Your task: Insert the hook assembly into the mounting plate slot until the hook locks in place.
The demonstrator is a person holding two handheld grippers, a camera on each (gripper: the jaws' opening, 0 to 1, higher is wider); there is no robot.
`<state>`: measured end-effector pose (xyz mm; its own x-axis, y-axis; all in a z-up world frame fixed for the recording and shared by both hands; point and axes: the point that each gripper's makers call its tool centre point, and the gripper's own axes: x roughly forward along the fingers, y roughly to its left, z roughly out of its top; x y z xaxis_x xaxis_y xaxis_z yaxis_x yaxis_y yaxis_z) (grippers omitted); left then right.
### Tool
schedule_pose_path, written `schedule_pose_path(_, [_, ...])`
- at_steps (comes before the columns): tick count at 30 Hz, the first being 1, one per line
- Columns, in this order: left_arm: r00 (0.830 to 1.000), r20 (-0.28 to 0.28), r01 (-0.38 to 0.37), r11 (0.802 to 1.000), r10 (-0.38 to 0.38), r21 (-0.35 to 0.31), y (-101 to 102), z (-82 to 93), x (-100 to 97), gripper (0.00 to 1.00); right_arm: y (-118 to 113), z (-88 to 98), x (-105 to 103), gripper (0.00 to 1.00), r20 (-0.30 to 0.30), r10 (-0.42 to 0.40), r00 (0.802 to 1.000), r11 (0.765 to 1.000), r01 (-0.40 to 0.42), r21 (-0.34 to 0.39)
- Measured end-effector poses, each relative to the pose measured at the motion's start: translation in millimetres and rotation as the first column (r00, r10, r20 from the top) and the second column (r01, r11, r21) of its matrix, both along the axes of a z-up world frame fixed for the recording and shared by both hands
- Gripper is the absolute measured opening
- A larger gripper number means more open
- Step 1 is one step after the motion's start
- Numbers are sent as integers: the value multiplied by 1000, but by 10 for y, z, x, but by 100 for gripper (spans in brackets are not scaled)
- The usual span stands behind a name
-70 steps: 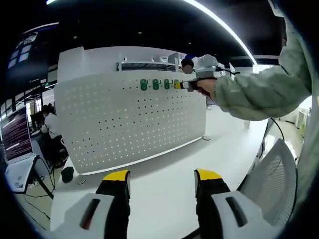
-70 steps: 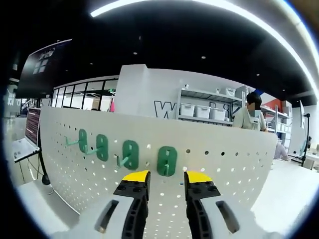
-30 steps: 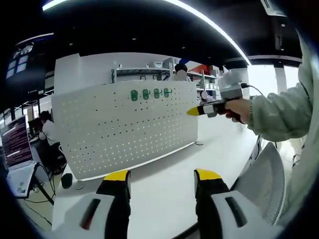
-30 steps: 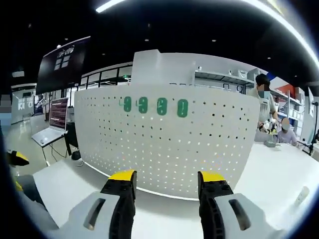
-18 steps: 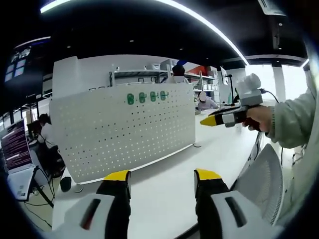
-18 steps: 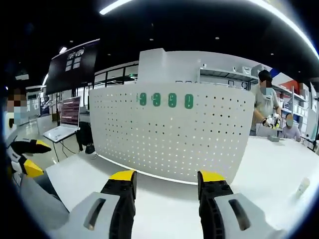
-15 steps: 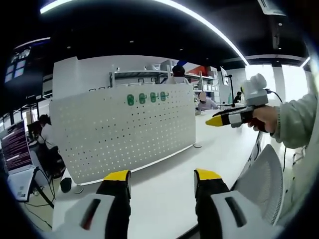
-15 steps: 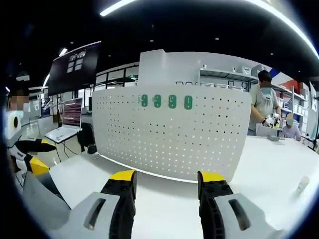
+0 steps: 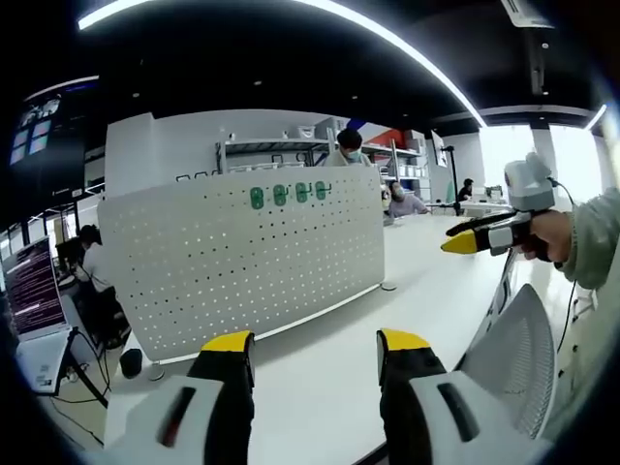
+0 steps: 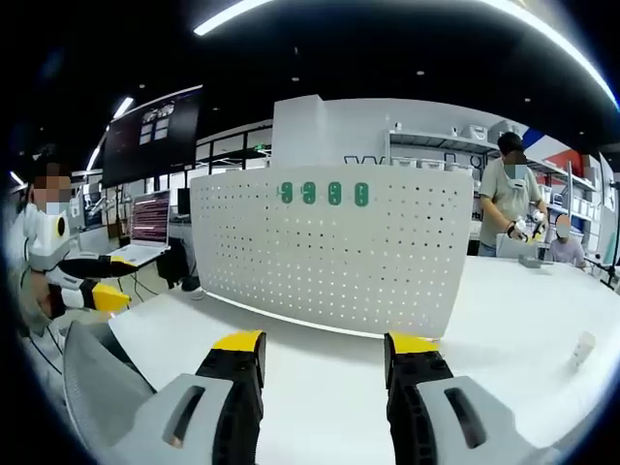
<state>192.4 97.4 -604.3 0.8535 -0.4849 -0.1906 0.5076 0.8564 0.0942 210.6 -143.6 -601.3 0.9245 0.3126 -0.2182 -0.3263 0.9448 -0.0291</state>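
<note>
Left gripper [image 9: 315,349] low in the left gripper view: jaws spread wide, yellow tips, nothing between them, over the white tabletop [image 9: 320,329]. Right gripper [image 10: 325,351] the same in the right gripper view, jaws wide apart and empty above the tabletop [image 10: 504,329].

Next out, the right gripper also shows in the left gripper view at the right edge [image 9: 463,240], held in a hand [image 9: 547,235] with a pale sleeve, yellow tips pointing left, well clear of the board. A mesh chair back [image 9: 518,349] sits under it. In the right gripper view the left gripper shows at the far left [image 10: 107,295], with another chair back [image 10: 92,387] below it.

Mid-distance: the mounting plate [image 9: 242,252], a white perforated board standing upright on the tabletop, curved by the lens. Four green hooks [image 9: 287,194] sit in a short row near its top edge; too small to tell how they seat. The right gripper view sees the mounting plate [image 10: 329,257] more head-on, hooks [image 10: 324,194] evenly spaced.

Farther: laptop [image 9: 34,291] left of the board, shelving [image 10: 436,145] behind, a person [image 10: 504,208] standing at the right.
</note>
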Motion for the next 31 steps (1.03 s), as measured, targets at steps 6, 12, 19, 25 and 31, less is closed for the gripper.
schedule_pose_path(6, [1000,14,0,1000,0,-3,-21,28,-1,51,55,31,-113,46,29,12,1000,1000,-12,-6])
schedule_pose_path(12, [1000,15,0,1000,0,-1,-31,34,-5,52,121,1,-227,46,24,28,999,1000,-29,7])
schedule_pose_path(19, [999,37,2,1000,-1,-25,-27,85,-21,52,132,-4,-263,47,33,20,999,999,-21,36])
schedule_pose_path(25, [998,66,7,999,-5,-37,-10,159,-25,53,97,116,-236,48,64,10,998,999,-13,47])
schedule_pose_path(31, [997,79,2,999,0,-33,8,212,-11,53,80,206,-202,48,82,7,997,999,-11,44])
